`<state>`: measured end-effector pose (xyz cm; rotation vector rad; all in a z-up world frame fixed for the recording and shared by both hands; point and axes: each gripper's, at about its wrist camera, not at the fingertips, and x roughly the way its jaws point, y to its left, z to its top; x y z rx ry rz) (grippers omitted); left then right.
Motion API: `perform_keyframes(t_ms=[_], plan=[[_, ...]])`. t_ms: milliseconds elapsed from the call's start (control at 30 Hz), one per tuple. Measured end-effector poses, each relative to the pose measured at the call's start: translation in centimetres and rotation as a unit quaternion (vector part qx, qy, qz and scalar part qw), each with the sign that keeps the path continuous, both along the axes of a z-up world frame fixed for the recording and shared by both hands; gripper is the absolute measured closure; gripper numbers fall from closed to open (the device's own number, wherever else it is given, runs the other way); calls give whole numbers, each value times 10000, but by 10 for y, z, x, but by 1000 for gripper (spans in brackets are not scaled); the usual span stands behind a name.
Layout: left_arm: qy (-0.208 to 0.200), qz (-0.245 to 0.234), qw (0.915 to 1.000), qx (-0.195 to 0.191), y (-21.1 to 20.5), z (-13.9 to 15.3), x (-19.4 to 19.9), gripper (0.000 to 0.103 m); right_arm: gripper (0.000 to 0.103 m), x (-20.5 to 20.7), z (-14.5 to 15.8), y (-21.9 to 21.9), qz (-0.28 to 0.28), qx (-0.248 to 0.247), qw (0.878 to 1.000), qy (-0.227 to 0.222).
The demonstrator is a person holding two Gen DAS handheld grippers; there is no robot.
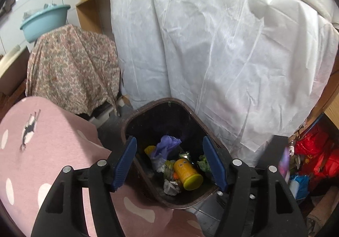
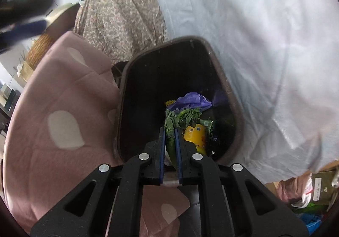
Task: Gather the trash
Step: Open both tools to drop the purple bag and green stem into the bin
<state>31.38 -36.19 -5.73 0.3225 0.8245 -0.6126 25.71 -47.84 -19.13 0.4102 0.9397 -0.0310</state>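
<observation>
Two grippers hover over a dark trash bin [image 2: 231,97]: the left gripper [image 1: 172,163] has its fingers spread wide and empty, while the right gripper [image 2: 170,137] pinches limp, light wilted greens [image 2: 182,117], likely best held by their bunched stems.

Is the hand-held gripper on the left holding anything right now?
No: the left hand-held gripper is open over the bin, with nothing between its blue fingers; only trash inside the bin shows beyond.
</observation>
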Motion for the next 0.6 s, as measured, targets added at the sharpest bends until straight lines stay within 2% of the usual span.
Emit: perform_keyframes(t_ms=[267, 300, 367, 400, 433, 600], plan=[[-157, 7, 9999, -35, 9, 5, -4, 36, 90, 37, -28, 0, 18, -16, 9994, 338], [-164, 15, 9999, -31, 11, 5, -4, 36, 85, 39, -30, 0, 42, -33, 9994, 356], [-147, 28, 9999, -43, 14, 4, -5, 36, 68, 43, -30, 5, 86, -140, 9992, 366], [-141, 28, 9999, -59, 16, 5, -6, 35, 56, 43, -29, 7, 85, -221, 9991, 341], [-142, 31, 9999, -77, 19, 5, -6, 35, 50, 42, -26, 9, 71, -301, 9991, 294], [-198, 69, 9996, -179, 31, 10, -13, 34, 44, 34, -17, 16, 61, -297, 9994, 168]])
